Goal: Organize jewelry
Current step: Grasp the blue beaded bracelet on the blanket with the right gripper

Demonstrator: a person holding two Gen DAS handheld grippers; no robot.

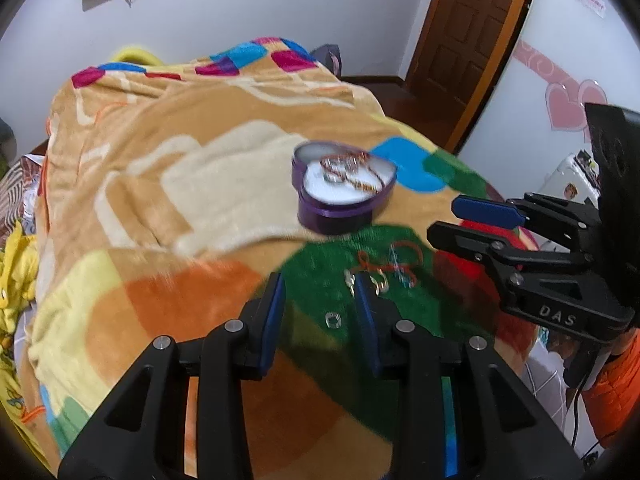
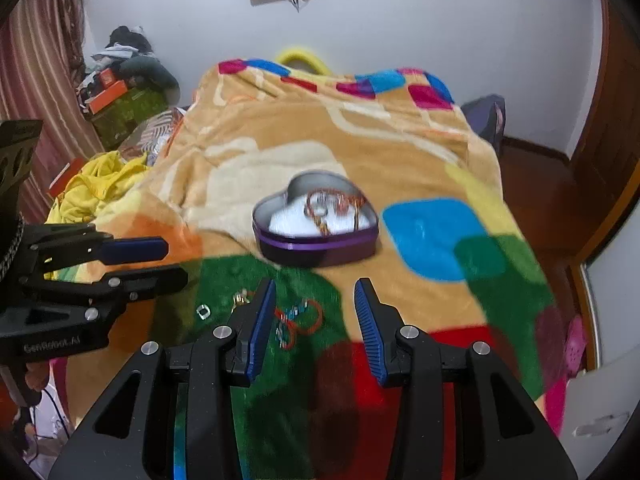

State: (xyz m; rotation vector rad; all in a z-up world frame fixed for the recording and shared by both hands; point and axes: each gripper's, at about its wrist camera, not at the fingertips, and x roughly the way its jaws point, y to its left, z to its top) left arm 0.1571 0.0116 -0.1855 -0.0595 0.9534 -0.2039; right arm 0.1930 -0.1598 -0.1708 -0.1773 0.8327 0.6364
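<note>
Nearest the lens in the left wrist view: left gripper [image 1: 322, 320], blue-padded fingers [image 1: 275, 312] parted, nothing between them, hovering over the green patch of the blanket [image 1: 168, 184] on the bed. Right gripper [image 2: 316, 328] likewise released and empty, fingers apart, above the same patch from the other side.

On the green patch, three loose pieces lying flat: small clear square ring [image 1: 333, 319] just ahead of the left fingers and inside their gap line; gold-toned earrings [image 1: 378, 285] partly hidden behind the left gripper's right finger; red-and-blue beaded bracelet [image 2: 298, 320] just ahead of the right gripper's left finger, long axis roughly fore-and-aft in the right wrist view, looped cord trailing toward the tin.

Purple heart-shaped tin [image 2: 316, 236] beyond the loose pieces, open, white lining showing, already holding a few coppery rings and a chain; lid not seen.

Judged: sorting partly done, three pieces left outside. Ring nearer the left hand, bracelet nearer the right. For the bracelet, a slight shift left of the right gripper needed to straddle it; soft pile likely to let thin pieces sink, so a shallow pinch risks catching blanket fibres instead
</note>
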